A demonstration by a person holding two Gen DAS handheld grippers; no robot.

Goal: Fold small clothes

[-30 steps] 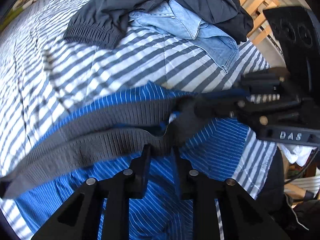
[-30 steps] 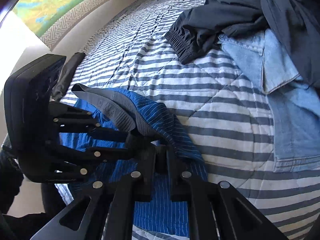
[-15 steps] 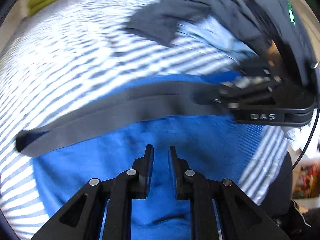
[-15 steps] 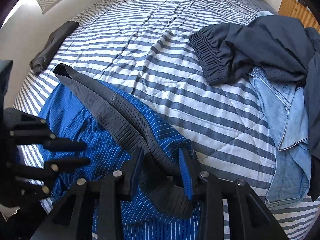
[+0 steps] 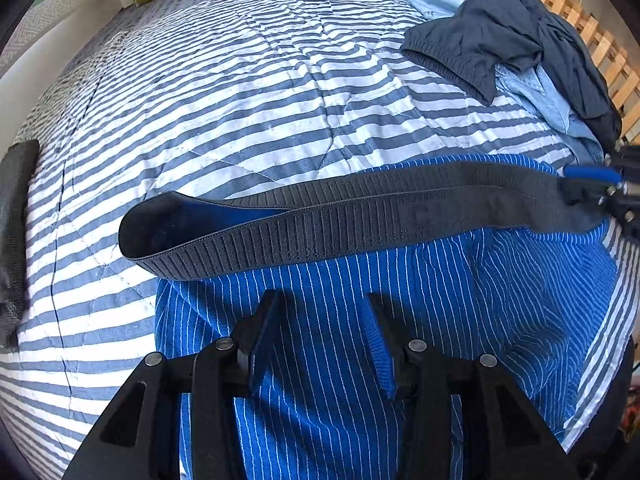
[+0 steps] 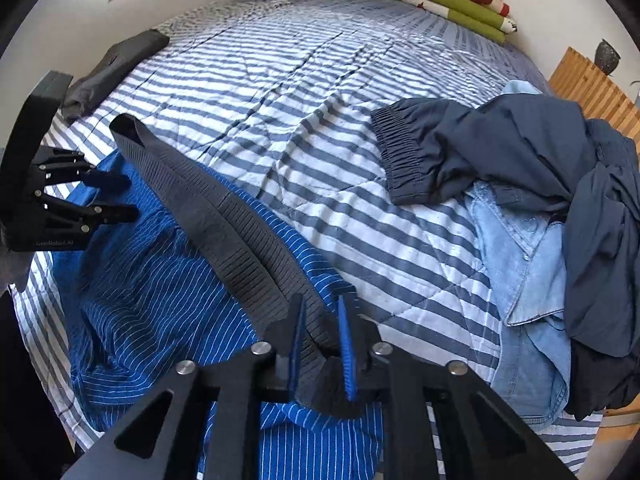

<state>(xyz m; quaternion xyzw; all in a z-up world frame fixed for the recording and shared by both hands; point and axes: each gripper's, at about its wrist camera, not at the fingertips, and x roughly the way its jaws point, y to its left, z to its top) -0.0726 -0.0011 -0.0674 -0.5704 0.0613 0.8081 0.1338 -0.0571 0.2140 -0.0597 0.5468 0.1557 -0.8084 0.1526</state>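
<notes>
The blue striped shorts (image 5: 360, 360) lay on the bed (image 5: 240, 80), grey waistband (image 5: 320, 220) stretched left-to-right mid-frame. Right hand-held gripper (image 6: 320, 344) pinched its right end; left hand-held gripper (image 5: 320, 340) hovered wide just below, nearer the loose end.

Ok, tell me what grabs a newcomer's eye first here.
The bright blue pinstriped shorts spread on the near edge of the striped quilt, their dark grey waistband stretched across. The right gripper has that waistband between its fingers, while the left gripper hangs open. A dark garment pile sits on denim, far right.
</notes>
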